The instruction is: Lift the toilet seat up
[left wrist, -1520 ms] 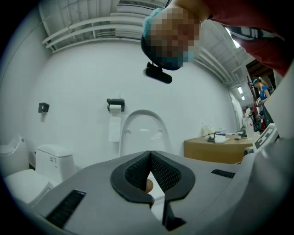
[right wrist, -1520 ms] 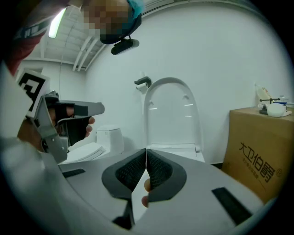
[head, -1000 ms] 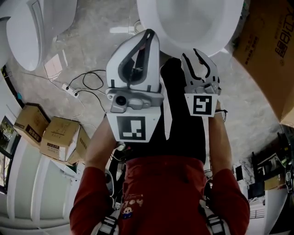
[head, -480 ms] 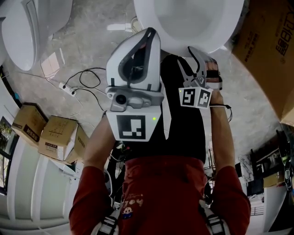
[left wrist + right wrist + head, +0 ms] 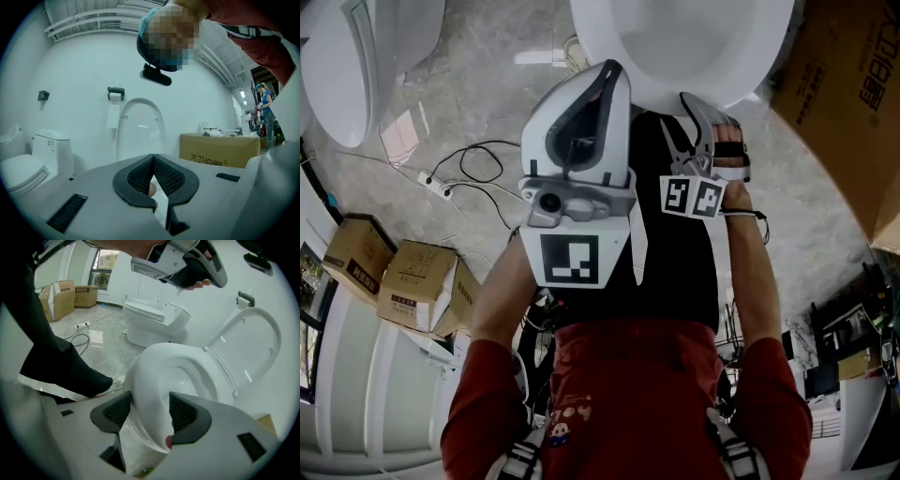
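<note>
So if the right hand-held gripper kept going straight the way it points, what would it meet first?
The toilet's front rim. The right hand-held gripper has just been opening its jaws, and they already straddle that rim without visibly clamping it. I cannot tell whether that is the seat alone or seat plus bowl edge.

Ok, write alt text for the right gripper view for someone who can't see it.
The right tongs, jaws just opened wide, straddle the front edge of a white toilet seat that lies down, its lid raised behind. The left gripper hangs above, with a second toilet and cardboard boxes on the floor beyond.
</note>
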